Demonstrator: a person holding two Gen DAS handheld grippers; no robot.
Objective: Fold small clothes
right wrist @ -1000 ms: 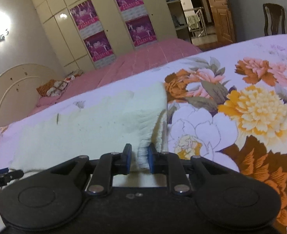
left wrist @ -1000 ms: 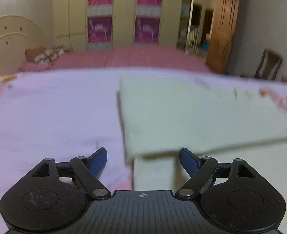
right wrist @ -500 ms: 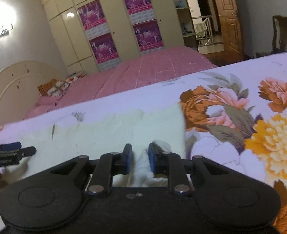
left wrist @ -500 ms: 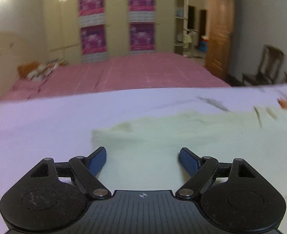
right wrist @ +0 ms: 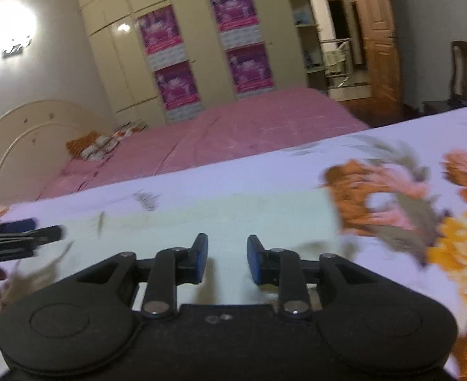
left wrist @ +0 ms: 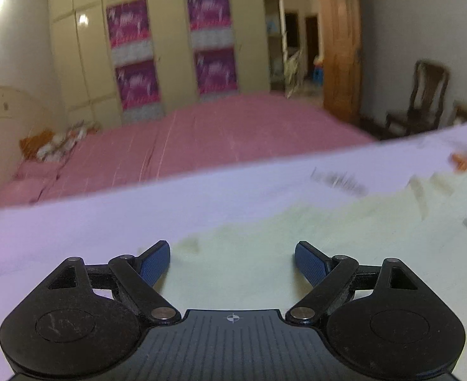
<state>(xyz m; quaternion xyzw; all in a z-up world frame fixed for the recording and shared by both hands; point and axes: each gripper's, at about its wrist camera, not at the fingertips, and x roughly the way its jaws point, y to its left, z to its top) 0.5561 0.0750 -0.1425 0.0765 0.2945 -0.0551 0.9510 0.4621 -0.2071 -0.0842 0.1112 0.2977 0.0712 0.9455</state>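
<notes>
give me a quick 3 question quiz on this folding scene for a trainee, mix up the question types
1. True or false: the right gripper is clamped on the cream garment.
2. Multiple choice: what does the garment lie on? A) a bare wooden table B) a floral bedsheet C) a pink bed
3. Short answer: how do the left gripper jaws stand, and is cloth pinched between them?

Key
1. False. Its jaws have just been opening; the pads stand apart with no cloth pinched between them, and the garment lies flat beyond.
2. B
3. Wide open, with nothing pinched; the garment lies flat on the sheet beyond them.
</notes>
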